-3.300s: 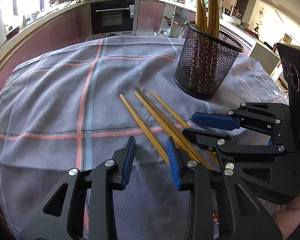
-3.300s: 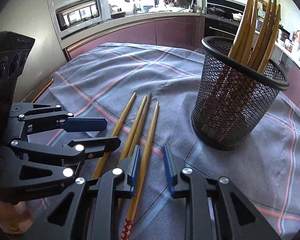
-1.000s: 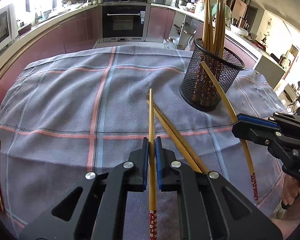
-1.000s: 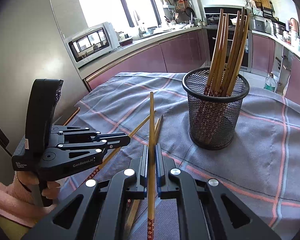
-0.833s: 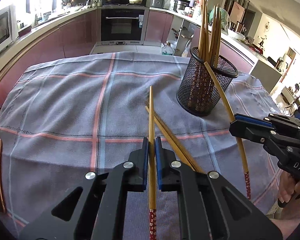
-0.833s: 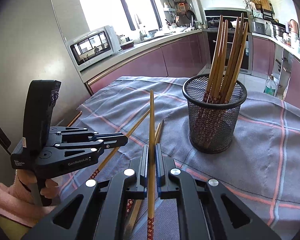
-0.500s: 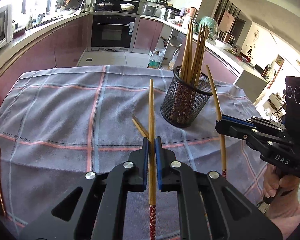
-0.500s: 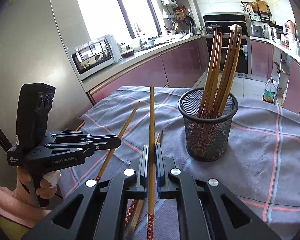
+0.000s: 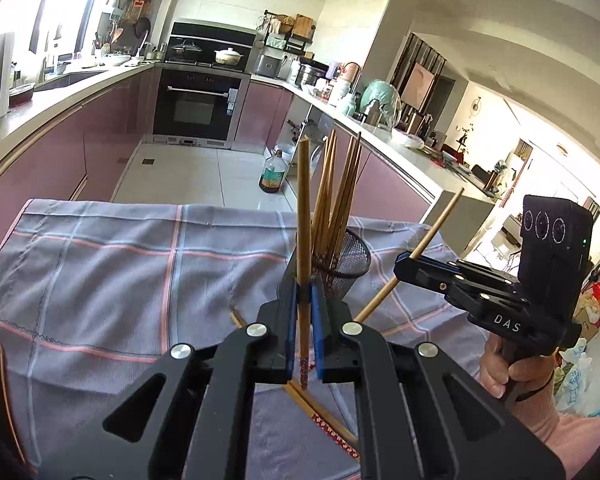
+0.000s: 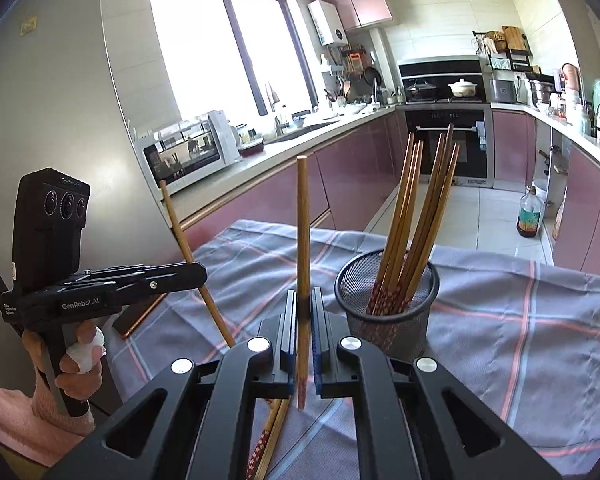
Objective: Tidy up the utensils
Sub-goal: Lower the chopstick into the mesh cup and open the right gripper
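Both chopsticks are now off the cloth and well up in the air, where a second ago they were only just lifted. Your left tool [image 9: 304, 312] is clamped tight on one chopstick [image 9: 303, 216], which stands nearly upright between the blue pads with its patterned end hanging below them. Your right tool [image 10: 305, 320] is pinched shut on the other chopstick [image 10: 302, 232] in the same way, plain end up, patterned end down.

In the left wrist view the mesh holder [image 9: 350, 258] has dropped lower in the picture and sits just behind your held stick, so you have climbed above its rim. In the right wrist view the holder [image 10: 388, 320] stands just to the right of your stick, with a bundle of chopsticks [image 10: 416, 216] already leaning in it, patterned ends down.

That means the pick-up is done for this pair and the carry is under way. Both sticks are already oriented like those in the holder, so you probably need no flip, only to bring each patterned end over the opening and lower it in.

Two more chopsticks [image 9: 320, 416] lie on the checked cloth [image 9: 100, 272] over the surface, right under your tools. Those are left for another round.
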{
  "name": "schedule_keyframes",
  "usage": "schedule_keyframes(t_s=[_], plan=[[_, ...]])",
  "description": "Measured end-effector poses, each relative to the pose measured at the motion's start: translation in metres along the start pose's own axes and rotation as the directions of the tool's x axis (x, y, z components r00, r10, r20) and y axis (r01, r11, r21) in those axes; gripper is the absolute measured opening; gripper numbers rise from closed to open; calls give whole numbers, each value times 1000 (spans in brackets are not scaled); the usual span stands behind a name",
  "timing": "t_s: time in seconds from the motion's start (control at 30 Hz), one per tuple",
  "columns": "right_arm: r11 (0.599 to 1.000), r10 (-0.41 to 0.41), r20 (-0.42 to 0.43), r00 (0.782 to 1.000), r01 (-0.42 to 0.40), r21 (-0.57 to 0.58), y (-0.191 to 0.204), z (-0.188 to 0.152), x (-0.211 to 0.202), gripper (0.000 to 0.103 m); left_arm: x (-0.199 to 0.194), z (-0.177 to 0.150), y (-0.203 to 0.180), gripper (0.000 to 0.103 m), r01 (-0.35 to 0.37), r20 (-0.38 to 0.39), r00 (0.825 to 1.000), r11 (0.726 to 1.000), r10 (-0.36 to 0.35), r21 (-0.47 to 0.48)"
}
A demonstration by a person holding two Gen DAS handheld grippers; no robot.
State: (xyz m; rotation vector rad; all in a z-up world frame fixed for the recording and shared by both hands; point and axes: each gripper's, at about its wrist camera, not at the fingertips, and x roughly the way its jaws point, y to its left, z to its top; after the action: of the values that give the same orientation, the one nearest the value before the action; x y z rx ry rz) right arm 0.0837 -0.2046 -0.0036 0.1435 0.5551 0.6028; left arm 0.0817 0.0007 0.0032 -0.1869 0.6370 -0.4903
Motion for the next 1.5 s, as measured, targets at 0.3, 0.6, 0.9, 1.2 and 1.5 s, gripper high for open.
schedule_keyframes(t_s=[0.3,0.6,0.9,1.2,1.5], plan=[[1000,-13,75,997,15,-22,-3,28,-15,5,-8,39,-4,7,18,78,997,1000,-18,-4],[999,-34,153,988,40,-34,-8,54,-31,5,-12,73,-17,7,40,130,991,999,-43,27],[998,-59,204,977,64,-16,-16,72,-38,5,-8,103,-33,7,35,165,985,997,-45,64],[995,-94,213,973,96,3,-24,74,-30,5,16,107,-46,7,15,135,991,997,-26,82],[992,-126,166,978,126,12,-33,69,-9,5,47,101,-53,7,-15,61,998,994,9,106]])
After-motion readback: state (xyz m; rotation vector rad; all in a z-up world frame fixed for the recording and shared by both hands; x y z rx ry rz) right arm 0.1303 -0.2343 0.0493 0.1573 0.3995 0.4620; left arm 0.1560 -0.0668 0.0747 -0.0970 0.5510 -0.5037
